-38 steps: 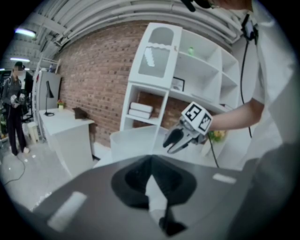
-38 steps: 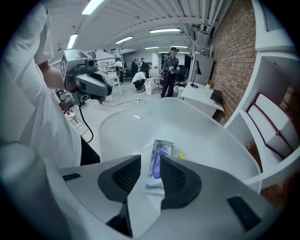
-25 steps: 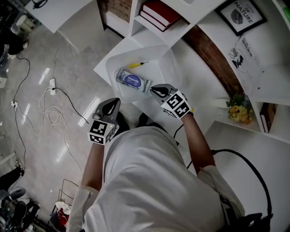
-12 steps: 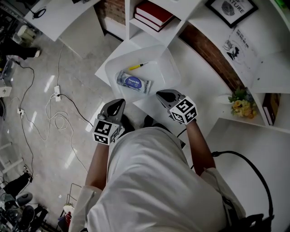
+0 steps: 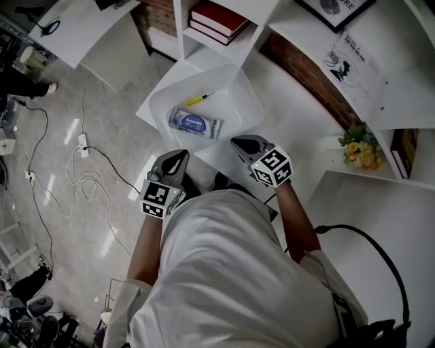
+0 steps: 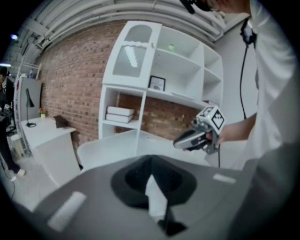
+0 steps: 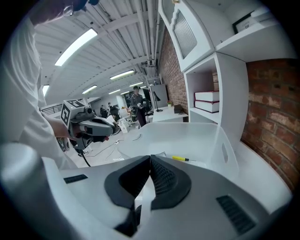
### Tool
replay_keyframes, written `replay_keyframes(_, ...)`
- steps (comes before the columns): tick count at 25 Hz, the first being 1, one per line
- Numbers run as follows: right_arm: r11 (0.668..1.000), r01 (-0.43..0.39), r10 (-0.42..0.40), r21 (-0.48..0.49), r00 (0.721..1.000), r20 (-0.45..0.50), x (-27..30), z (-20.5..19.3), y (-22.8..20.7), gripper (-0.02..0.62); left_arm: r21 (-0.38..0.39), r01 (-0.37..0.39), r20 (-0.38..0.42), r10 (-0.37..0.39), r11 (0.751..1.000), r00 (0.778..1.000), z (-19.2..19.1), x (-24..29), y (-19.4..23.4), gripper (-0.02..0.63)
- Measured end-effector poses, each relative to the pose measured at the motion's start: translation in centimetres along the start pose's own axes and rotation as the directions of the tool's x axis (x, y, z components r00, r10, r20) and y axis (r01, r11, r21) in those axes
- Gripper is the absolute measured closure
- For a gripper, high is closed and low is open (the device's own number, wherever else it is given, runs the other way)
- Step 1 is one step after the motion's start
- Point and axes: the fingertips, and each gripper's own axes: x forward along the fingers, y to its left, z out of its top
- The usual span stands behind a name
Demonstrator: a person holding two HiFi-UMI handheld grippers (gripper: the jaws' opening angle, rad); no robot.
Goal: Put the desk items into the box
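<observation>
A clear plastic box (image 5: pixel 241 102) stands on the white desk (image 5: pixel 292 115). In it lie a yellow pen (image 5: pixel 199 99) and a blue-and-white packet (image 5: pixel 194 123). My left gripper (image 5: pixel 179 157) hangs off the desk's near edge, below and left of the box, shut and empty. My right gripper (image 5: pixel 238 142) hovers just outside the box's near right corner, also shut on nothing. In the right gripper view the shut jaws (image 7: pixel 150 157) point at the box (image 7: pixel 225 150) and the pen (image 7: pixel 180 159), with the left gripper (image 7: pixel 101 127) at left. The left gripper view (image 6: pixel 151 158) shows the right gripper (image 6: pixel 187 139) over the desk.
White shelves rise behind the desk with red books (image 5: pixel 217 17), a framed print (image 5: pixel 336 7) and a small pot of yellow flowers (image 5: pixel 353 151). Cables (image 5: pixel 75 170) and a power strip lie on the floor at left. A black cable (image 5: pixel 360 234) loops at right.
Both grippers have drawn back from the box toward my body. The right one, earlier over the box's near rim, now hangs just outside it. The pen and packet lie as before.
</observation>
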Motion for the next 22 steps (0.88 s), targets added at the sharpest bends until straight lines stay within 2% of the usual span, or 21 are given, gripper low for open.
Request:
replay_keyframes(8, 0.998, 0.036, -0.036, 0.054, 0.999, 0.009, -1.1, -1.8, -0.7, 0.592, 0.004, 0.025, -0.026, -0.025, 1.000, 0.999, -0.4, 1.0, -0.8, 0.603)
replay_keyframes(12, 0.989, 0.081, -0.084, 0.121, 0.996, 0.017, -2.5, -3.7, -1.7, 0.592, 0.005, 0.052, -0.042, -0.051, 0.999, 0.998, -0.6, 1.8, -1.6, 0.603)
replay_keyframes(17, 0.965, 0.156, -0.156, 0.209, 0.988, -0.015, -5.0, -7.9, -3.7, 0.591, 0.009, 0.094, -0.059, -0.094, 0.996, 0.994, -0.7, 3.4, -3.3, 0.603)
replay_keyframes(22, 0.926, 0.237, -0.222, 0.295, 0.971, -0.083, -7.8, -13.4, -5.8, 0.591, 0.003, 0.137, -0.083, -0.136, 0.991, 0.987, -1.3, 5.1, -5.2, 0.603)
